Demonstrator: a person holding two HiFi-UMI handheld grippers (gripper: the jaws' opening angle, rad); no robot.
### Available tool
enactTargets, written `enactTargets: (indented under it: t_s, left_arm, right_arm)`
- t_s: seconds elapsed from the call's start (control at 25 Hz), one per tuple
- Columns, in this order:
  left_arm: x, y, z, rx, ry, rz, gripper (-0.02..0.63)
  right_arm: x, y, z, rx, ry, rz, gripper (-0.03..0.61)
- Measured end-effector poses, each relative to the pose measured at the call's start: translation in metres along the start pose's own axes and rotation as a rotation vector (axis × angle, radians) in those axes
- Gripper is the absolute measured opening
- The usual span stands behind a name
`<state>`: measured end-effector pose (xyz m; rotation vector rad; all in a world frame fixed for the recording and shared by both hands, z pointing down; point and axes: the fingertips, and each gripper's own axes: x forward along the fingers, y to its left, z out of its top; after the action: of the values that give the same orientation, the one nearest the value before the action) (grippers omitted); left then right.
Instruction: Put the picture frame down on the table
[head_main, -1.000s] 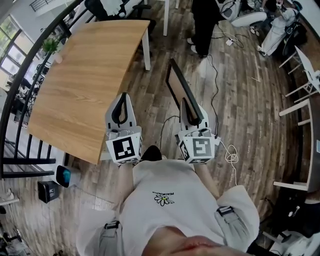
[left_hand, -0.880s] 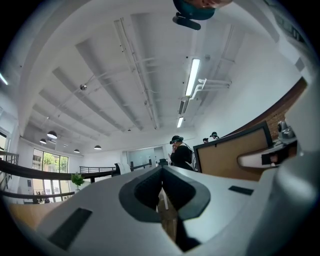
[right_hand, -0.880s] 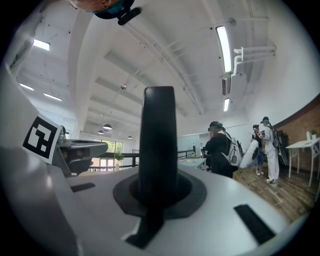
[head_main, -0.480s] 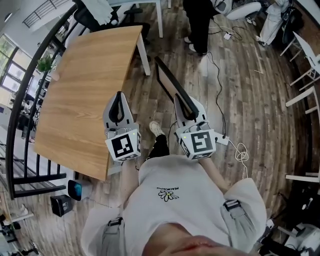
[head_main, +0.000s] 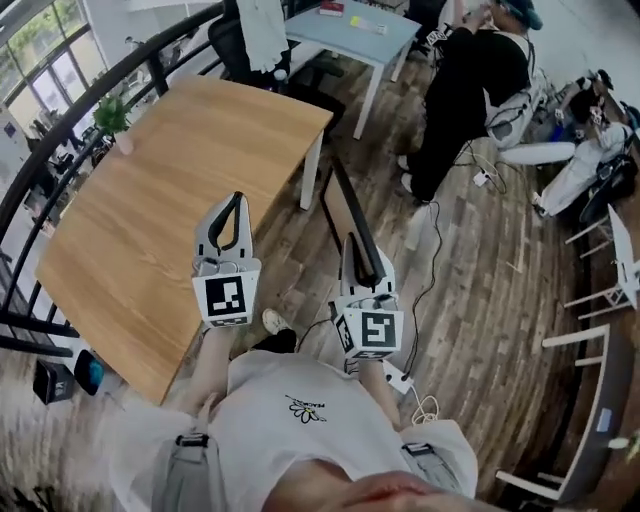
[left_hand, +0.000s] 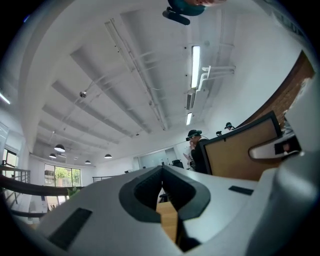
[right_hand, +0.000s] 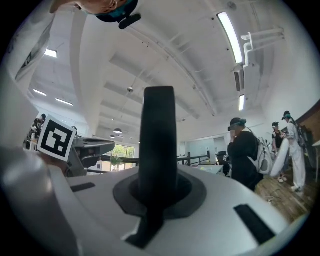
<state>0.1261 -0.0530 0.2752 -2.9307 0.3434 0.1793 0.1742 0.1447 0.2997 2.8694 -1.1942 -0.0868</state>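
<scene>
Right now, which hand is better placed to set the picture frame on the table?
The right gripper: its jaws are clamped on the picture frame. The left gripper is shut and empty, though it is the one nearer the wooden table.

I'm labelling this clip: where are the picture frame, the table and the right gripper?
picture frame (head_main: 345, 220), head view, its brown panel.
table (head_main: 150, 200), head view, bare wooden top.
right gripper (head_main: 353, 246), head view, between its fingertips.

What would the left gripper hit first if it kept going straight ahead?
Probably nothing near: the left gripper seems to point level over the wooden table, toward the chair beyond it; depth is unclear.
</scene>
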Motion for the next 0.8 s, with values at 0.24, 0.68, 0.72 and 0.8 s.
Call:
enactTargets:
  t_s: [0.24,0.68,0.72,0.8]
  left_arm:
    - [0.06,0.085,-0.006,0.02,-0.027,0.193,0.017]
    - [-0.017,0.16,-0.074,0.009,0.08,0.505,0.017]
    - [-0.03,0.16,-0.079,0.023,0.083,0.534,0.017]
    - [-0.044,0.166,-0.082,0.044,0.084,0.597,0.017]
  right_arm:
    - [0.132,0.024,0.012,-0.05,-0.067,0.169,0.018]
    - [0.201,0.139,-0.024,-0.069,-0.178,0.502,0.018]
    - [0.195,0.148,-0.03,-0.066,-0.188,0.531,0.018]
    - [0.2,0.166,-0.035,-0.06,-0.204,0.594,0.018]
